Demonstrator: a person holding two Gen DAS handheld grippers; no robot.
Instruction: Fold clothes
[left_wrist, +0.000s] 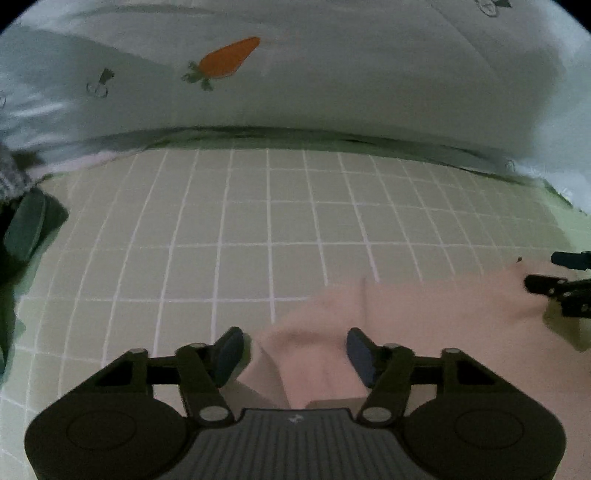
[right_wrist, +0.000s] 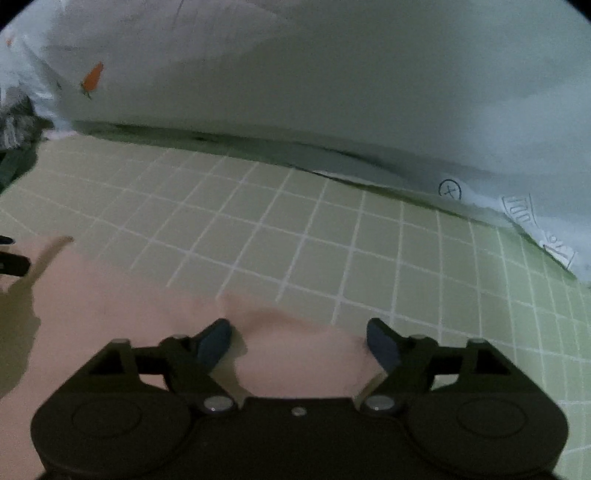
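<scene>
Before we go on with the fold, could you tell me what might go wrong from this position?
1. The pink garment lies between the open pads of the left gripper and the right gripper; closing now might catch too few layers or only a ridge.
2. The pictures are blurred, so the garment's edge is hard to judge.
3. The white duvet lies close behind and might get snagged.

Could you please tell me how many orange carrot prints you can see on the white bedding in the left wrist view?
1. The carrot print sits upper left of centre on the white bedding, above the green checked sheet. Others may be hidden by folds or out of frame.
</scene>
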